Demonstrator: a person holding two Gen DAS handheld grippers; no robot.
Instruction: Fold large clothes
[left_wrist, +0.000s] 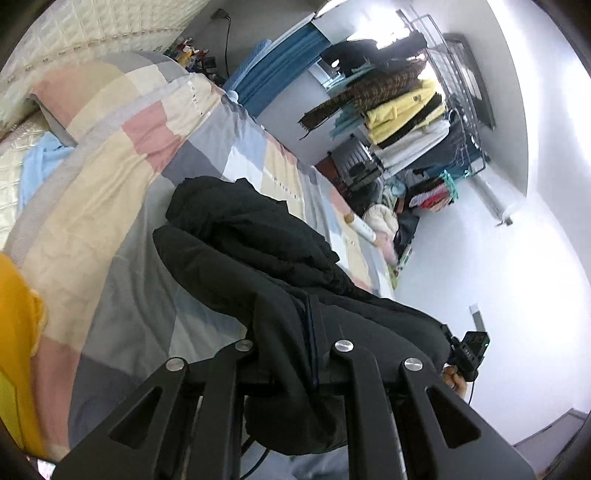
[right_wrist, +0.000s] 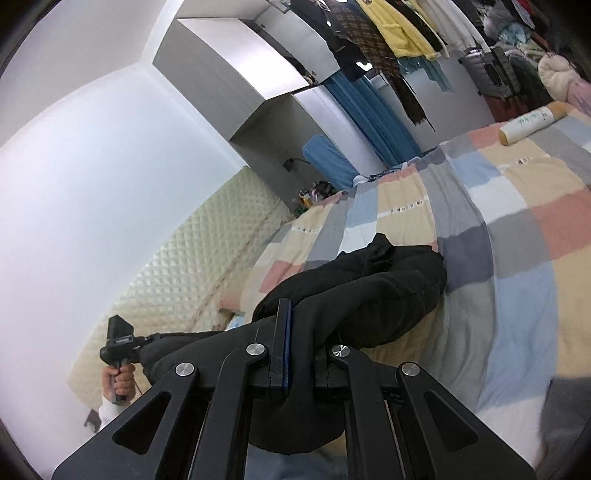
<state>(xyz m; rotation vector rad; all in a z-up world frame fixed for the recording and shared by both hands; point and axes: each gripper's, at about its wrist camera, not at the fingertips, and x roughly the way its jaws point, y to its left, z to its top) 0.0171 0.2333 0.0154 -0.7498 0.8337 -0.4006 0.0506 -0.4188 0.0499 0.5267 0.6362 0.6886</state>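
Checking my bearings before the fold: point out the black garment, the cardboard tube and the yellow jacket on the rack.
black garment (left_wrist: 258, 251), left wrist view, bunched upper folds.
cardboard tube (right_wrist: 532, 123), right wrist view, middle of its white side.
yellow jacket (left_wrist: 402, 110), left wrist view, its body.

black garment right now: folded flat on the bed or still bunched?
Bunched, not folded. The black garment hangs crumpled between the left gripper and right gripper, its far end trailing onto the patchwork bedspread.

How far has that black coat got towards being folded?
Nothing looks folded yet. Both the left gripper and the right gripper are clamped on the black garment, holding it bunched above the checked bedspread. Spreading it flat and making every fold are still to come.
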